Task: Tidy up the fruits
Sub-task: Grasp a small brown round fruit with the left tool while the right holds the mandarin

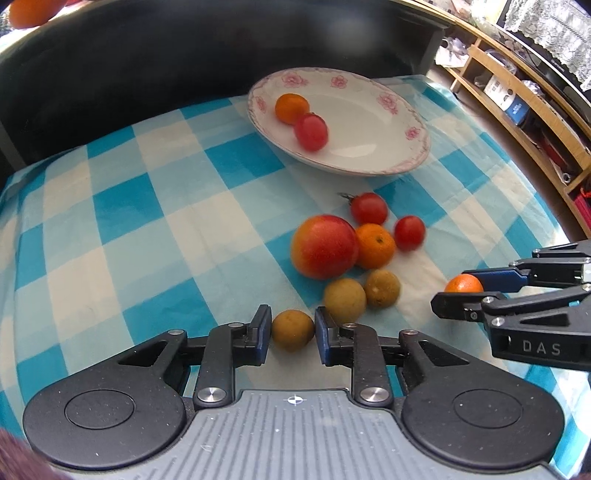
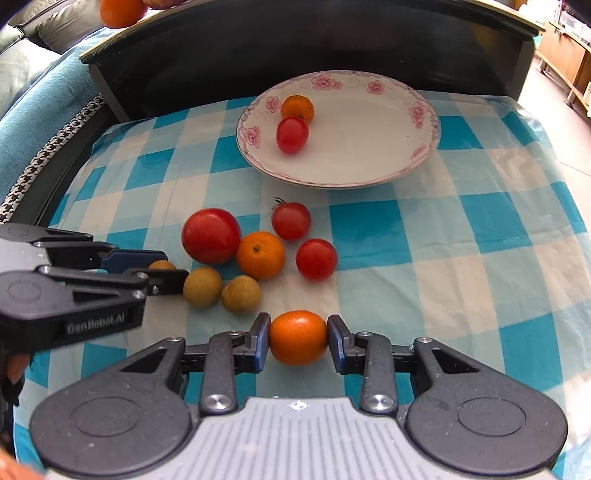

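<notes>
- Closest to the left wrist camera, the left gripper [image 1: 293, 332] has its blue pads drawn in on a small brownish-yellow longan [image 1: 293, 329], which sits on the checked tablecloth [image 1: 122, 206]; both pads touch its sides.
- Over on the right wrist camera, the right gripper [image 2: 298, 341] is clamped on a small orange mandarin [image 2: 298, 337], pads pressed against either side.
- Between the two tools lies a loose cluster: two more longans [image 1: 344, 300] just beside each other, a big red-and-yellow tomato [image 1: 324, 246] touching another mandarin [image 1: 375, 245], and two cherry tomatoes [image 1: 369, 208] behind them.
- Further back stands a white plate with pink flowers [image 1: 369, 147], holding one mandarin [image 1: 291, 108] and one cherry tomato [image 1: 311, 132], the two touching, at the plate's left side.
- Behind the plate a dark raised edge [image 2: 295, 44] runs across the far end of the cloth.
- An orange fruit [image 2: 122, 13] rests on top of that edge, at the far left.
</notes>
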The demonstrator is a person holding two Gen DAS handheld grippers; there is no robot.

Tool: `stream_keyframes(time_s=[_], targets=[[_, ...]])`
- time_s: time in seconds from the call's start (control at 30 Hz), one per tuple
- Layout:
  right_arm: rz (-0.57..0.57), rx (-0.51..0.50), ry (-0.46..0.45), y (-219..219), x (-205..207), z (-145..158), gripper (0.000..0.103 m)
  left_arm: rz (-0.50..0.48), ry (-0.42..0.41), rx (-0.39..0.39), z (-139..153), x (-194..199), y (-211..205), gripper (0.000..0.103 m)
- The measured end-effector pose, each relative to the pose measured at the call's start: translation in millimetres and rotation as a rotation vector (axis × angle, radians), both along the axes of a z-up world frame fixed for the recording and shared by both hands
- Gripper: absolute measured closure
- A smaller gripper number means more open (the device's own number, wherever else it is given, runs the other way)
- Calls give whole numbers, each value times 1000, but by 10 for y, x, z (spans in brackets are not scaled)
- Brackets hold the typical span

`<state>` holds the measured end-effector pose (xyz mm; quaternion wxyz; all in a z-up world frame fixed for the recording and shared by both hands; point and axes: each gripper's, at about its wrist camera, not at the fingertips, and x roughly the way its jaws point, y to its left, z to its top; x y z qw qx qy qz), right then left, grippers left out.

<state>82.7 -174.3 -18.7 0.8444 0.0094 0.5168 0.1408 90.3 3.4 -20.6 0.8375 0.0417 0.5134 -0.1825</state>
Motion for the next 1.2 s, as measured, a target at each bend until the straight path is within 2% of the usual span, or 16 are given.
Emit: stream_keyframes(time_s=[0.27, 0.43, 0.77, 0.93, 1.07, 1.2], targets=[[-20, -10, 9, -71, -196, 26, 67, -42, -6, 18, -2, -200, -75, 68], [-7, -57, 23, -47, -269, -67, 66, -48, -11, 25, -22, -209, -90, 65], [-10, -39, 15, -101, -298, -68, 63, -21, 1, 14, -22, -248, -108, 40], [-24, -26, 14, -162, -333, -47, 60, -1, -4, 14, -20, -262, -110, 43], [-28, -18, 18, -178, -332, -48, 60, 5, -13, 28, -14, -265, -127, 57], [-28, -15, 9, -172, -341, -48, 60, -2, -10, 28, -8, -293, -146, 65]])
